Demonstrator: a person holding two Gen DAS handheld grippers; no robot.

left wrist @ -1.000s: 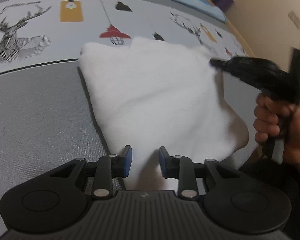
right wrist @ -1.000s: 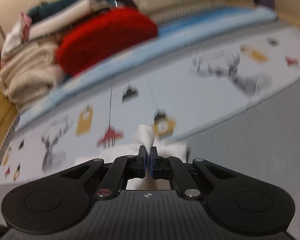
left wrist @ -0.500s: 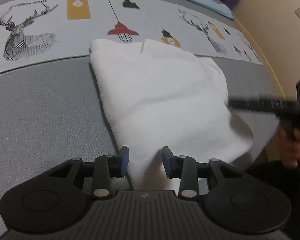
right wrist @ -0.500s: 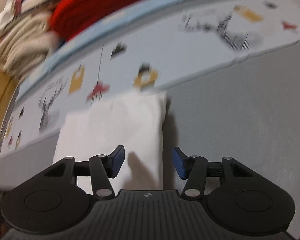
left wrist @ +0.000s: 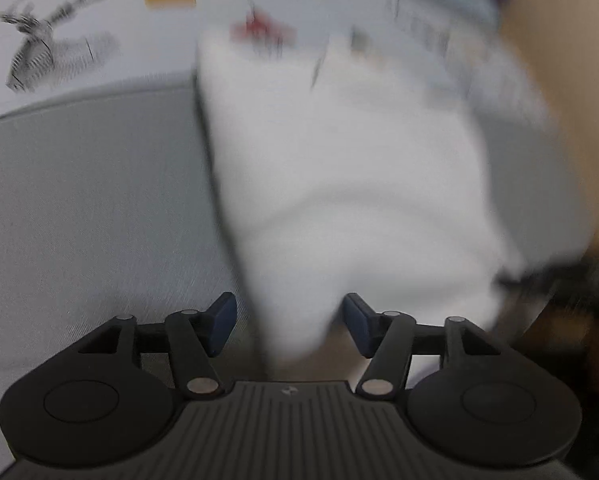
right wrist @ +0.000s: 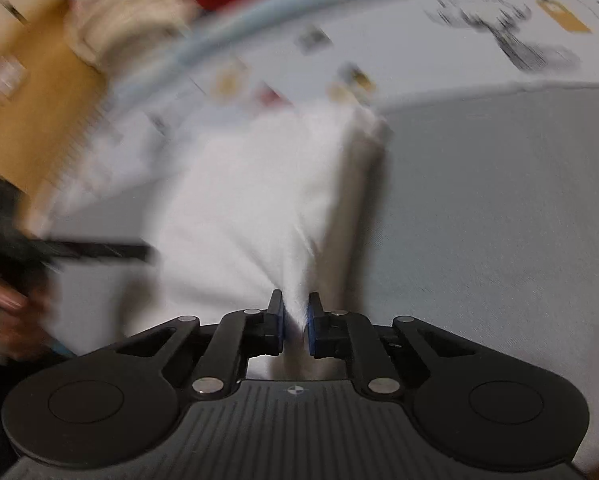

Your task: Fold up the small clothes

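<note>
A folded white garment (left wrist: 339,168) lies on the grey mat, its far edge on the printed sheet. In the left wrist view my left gripper (left wrist: 287,324) is open, its blue pads either side of the garment's near corner, not pinching it. In the right wrist view my right gripper (right wrist: 295,320) is shut on the near edge of the white garment (right wrist: 267,200), and cloth bunches up between its pads. The left gripper (right wrist: 99,250) shows blurred at the left of the right wrist view.
A grey mat (left wrist: 91,208) covers the near surface. A white sheet (left wrist: 79,32) printed with deer and lamps lies beyond it. A pile of red and beige clothes (right wrist: 147,4) sits at the far left in the right wrist view. A wooden floor (right wrist: 31,92) shows beside it.
My right gripper has closed on the garment's near edge; it was open half a second ago. My left gripper has opened wider and both views have shifted and blurred.
</note>
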